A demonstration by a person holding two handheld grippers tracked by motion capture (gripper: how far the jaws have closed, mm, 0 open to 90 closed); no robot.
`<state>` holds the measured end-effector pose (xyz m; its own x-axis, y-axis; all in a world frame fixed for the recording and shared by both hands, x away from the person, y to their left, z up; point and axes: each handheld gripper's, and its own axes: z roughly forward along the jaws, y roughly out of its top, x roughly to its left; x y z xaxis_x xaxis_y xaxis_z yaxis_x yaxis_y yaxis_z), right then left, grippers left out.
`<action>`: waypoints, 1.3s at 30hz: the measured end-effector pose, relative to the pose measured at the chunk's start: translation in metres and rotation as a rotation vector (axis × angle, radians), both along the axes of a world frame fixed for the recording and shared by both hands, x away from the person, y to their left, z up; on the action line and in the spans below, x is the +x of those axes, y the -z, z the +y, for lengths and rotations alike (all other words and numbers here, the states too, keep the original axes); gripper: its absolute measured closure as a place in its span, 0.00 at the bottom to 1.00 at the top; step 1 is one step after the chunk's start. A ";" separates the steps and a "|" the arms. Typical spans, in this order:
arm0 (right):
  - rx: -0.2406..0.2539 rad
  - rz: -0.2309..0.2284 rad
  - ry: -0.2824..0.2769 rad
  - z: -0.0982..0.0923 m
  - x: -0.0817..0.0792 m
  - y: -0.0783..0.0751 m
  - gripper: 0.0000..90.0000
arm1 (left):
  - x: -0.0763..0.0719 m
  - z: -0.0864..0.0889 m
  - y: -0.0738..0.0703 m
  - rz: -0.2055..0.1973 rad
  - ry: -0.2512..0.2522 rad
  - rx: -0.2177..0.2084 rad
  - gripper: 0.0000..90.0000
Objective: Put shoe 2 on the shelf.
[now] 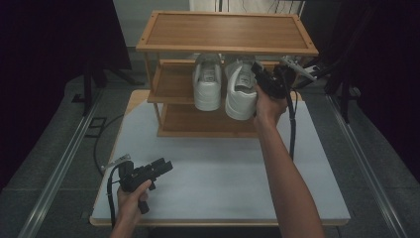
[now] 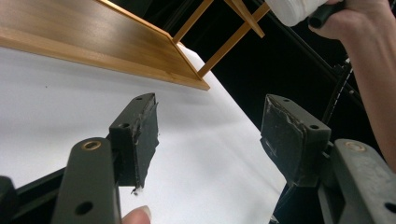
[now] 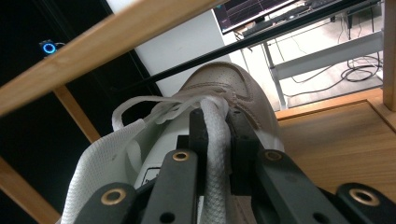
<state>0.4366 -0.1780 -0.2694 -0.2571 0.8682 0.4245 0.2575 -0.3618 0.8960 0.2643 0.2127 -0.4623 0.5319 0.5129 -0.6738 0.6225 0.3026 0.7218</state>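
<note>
Setup: a three-tier wooden shoe rack (image 1: 225, 30) stands at the far end of a white table (image 1: 218, 178). Two white sneakers sit on its middle shelf, heels toward the person.

Right gripper (image 1: 265, 79): reached in to the middle shelf at the right white sneaker (image 1: 240, 91), held up by the person's right hand (image 1: 270, 106). In the right gripper view the two black jaws are drawn close together, clamped on the thick white lace (image 3: 215, 140) that runs up between them over the sneaker's tongue. The sneaker's perforated toe (image 3: 224, 77) lies beyond the jaws, the wooden shelf board (image 3: 336, 140) to its right.

Left white sneaker (image 1: 207, 84): just beside the right one on the same shelf, upright, touched by neither gripper.

Left gripper (image 1: 159, 168): low over the near left part of the table, held in the left hand (image 1: 131, 196), well apart from the rack. In the left gripper view the jaws stand wide apart with nothing between them, bare white table below; pad on the right jaw looks worn and ragged.

A black cable trails from each gripper.
</note>
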 end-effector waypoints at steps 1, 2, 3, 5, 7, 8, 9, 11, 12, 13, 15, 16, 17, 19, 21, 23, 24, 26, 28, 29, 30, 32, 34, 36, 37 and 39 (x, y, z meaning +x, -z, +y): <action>0.000 0.000 0.000 0.000 0.000 0.000 0.92 | 0.000 0.000 0.000 0.000 0.000 0.000 0.40; -0.002 -0.002 0.004 0.001 0.005 0.002 0.92 | 0.000 0.000 0.000 -0.001 0.002 0.002 0.40; -0.002 -0.002 0.004 0.001 0.005 0.002 0.92 | 0.000 0.001 0.000 0.000 0.003 0.001 0.40; -0.003 0.000 0.009 0.003 0.009 0.003 0.92 | 0.000 0.001 0.000 -0.002 0.002 0.001 0.40; -0.008 0.004 0.014 0.005 0.014 0.004 0.91 | 0.000 0.003 0.000 -0.002 0.001 -0.002 0.40; -0.011 0.005 0.021 0.006 0.018 0.006 0.91 | 0.000 0.004 0.000 -0.002 -0.005 -0.004 0.40; -0.010 0.009 0.022 0.006 0.019 0.006 0.91 | 0.000 0.005 0.000 -0.002 -0.004 -0.007 0.40; 0.001 0.017 0.029 0.006 0.022 0.007 0.91 | 0.000 0.006 0.000 -0.002 -0.006 -0.008 0.40; 0.002 0.018 0.033 0.007 0.024 0.008 0.91 | 0.000 0.006 0.000 -0.002 -0.006 -0.009 0.40; -0.001 0.020 0.034 0.007 0.025 0.009 0.91 | 0.000 0.006 0.000 -0.002 -0.006 -0.009 0.40; -0.008 0.024 0.036 0.008 0.027 0.011 0.91 | 0.000 0.006 0.000 -0.002 -0.005 -0.009 0.40; -0.008 0.024 0.036 0.008 0.027 0.011 0.91 | 0.000 0.006 0.000 -0.002 -0.005 -0.009 0.40; -0.009 0.030 0.040 0.010 0.029 0.013 0.90 | -0.001 0.006 0.000 -0.002 -0.004 -0.010 0.40; -0.006 0.032 0.042 0.010 0.030 0.014 0.90 | -0.001 0.005 0.000 -0.003 -0.003 -0.010 0.40; -0.012 0.032 0.044 0.011 0.031 0.017 0.89 | -0.001 0.005 0.000 -0.003 -0.003 -0.010 0.40; -0.003 0.036 0.044 0.012 0.033 0.020 0.88 | -0.001 0.006 0.001 -0.002 -0.004 -0.011 0.40; 0.005 0.034 0.047 0.011 0.033 0.020 0.88 | -0.001 0.006 0.001 -0.002 -0.004 -0.011 0.40; 0.007 0.036 0.043 0.011 0.034 0.020 0.88 | 0.000 0.005 0.001 -0.002 -0.006 -0.011 0.40; 0.006 0.032 0.035 0.012 0.034 0.020 0.86 | 0.000 0.004 0.001 0.001 -0.002 -0.010 0.40; 0.007 0.032 0.030 0.013 0.035 0.019 0.84 | 0.000 0.003 0.002 -0.001 0.003 -0.005 0.40; 0.006 0.028 0.023 0.013 0.035 0.019 0.82 | -0.001 0.003 0.001 0.000 0.003 -0.007 0.40; 0.003 0.011 0.015 0.013 0.036 0.019 0.76 | -0.001 0.002 0.001 -0.001 0.006 -0.005 0.40; 0.042 -0.013 -0.009 0.010 0.034 0.017 0.73 | -0.001 0.002 0.001 -0.003 0.011 0.000 0.40; 0.046 -0.019 -0.048 0.008 0.032 0.014 0.67 | -0.001 0.000 0.002 0.002 0.009 -0.003 0.40; 0.022 -0.019 -0.052 0.008 0.030 0.013 0.66 | -0.001 0.000 0.002 0.001 0.013 0.000 0.40; 0.011 -0.023 -0.045 0.007 0.025 0.012 0.62 | -0.001 -0.001 0.002 0.001 0.017 0.000 0.40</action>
